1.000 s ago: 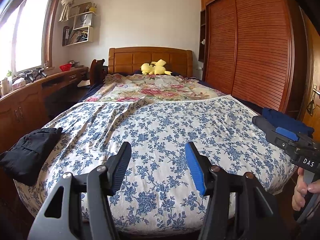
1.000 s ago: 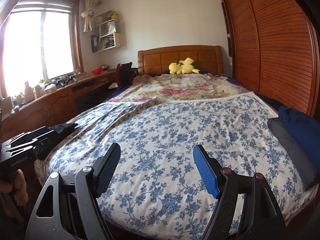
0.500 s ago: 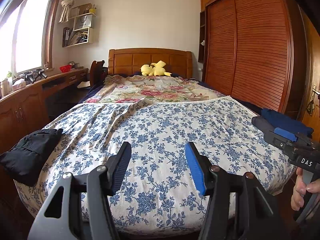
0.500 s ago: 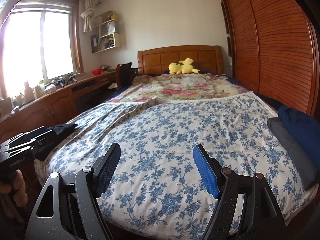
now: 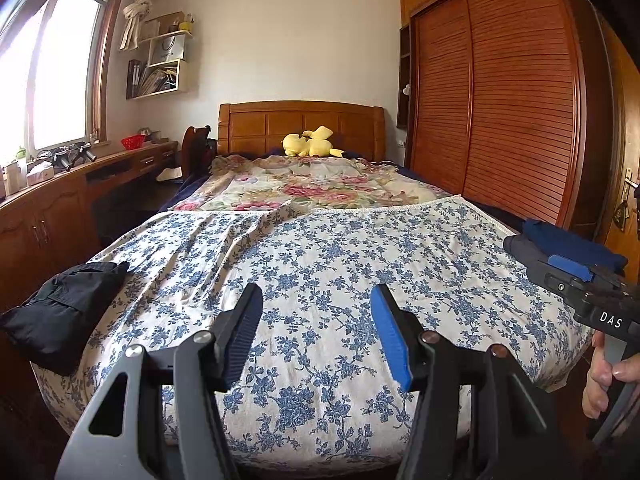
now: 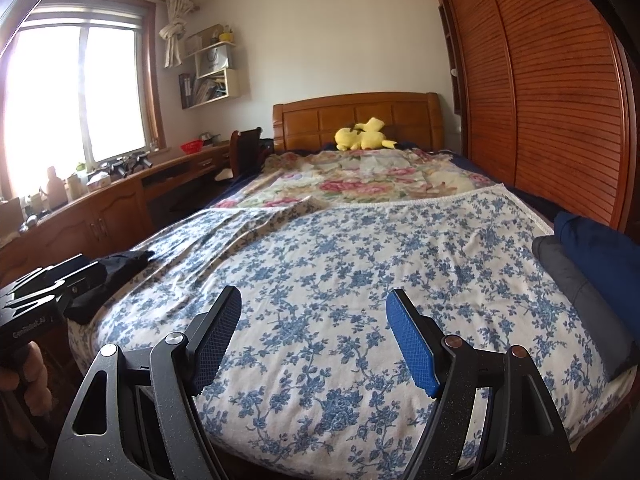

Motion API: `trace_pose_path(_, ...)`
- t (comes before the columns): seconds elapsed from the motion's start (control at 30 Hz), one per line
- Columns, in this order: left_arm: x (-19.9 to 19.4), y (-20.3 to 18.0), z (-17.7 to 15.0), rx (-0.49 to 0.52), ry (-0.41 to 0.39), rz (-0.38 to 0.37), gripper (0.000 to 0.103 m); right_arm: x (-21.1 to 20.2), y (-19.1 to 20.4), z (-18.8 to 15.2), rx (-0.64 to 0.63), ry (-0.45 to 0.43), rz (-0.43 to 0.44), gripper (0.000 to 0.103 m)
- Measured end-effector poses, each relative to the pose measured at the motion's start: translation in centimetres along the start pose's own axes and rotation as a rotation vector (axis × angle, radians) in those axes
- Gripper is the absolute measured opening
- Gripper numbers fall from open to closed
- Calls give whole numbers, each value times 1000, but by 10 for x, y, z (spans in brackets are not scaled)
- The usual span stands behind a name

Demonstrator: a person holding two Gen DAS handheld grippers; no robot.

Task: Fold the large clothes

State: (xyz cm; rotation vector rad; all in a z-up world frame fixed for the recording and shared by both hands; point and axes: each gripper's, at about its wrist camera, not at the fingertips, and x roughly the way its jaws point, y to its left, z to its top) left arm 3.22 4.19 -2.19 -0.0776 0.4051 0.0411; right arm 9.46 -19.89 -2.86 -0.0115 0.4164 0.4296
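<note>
A crumpled black garment (image 5: 60,312) lies at the left edge of the bed, on the blue-flowered cover (image 5: 320,248). At the right edge lie a dark grey garment (image 6: 576,288) and a navy one (image 6: 600,248). My left gripper (image 5: 316,300) hangs over the foot of the bed, open, with nothing between its fingers. My right gripper (image 6: 314,300) is held beside it, open wider and also empty. In each wrist view the other gripper shows at the edge: the right gripper (image 5: 580,292) near the navy garment (image 5: 568,240), the left gripper (image 6: 48,292) near the black garment (image 6: 116,272).
Past the blue-flowered cover (image 6: 360,260) lie a pink-flowered quilt (image 5: 312,188) and a yellow plush toy (image 5: 312,144) by the wooden headboard (image 5: 300,120). A slatted wardrobe (image 5: 500,100) runs along the right, a wooden desk (image 5: 60,208) and chair (image 5: 196,148) along the left under the window.
</note>
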Motion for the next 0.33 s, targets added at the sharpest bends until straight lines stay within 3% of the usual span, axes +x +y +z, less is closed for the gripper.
trace_pose_path(0.33, -4, -1, 3, 6, -13, 3, 56, -1, 0, 0, 0, -1, -1, 77)
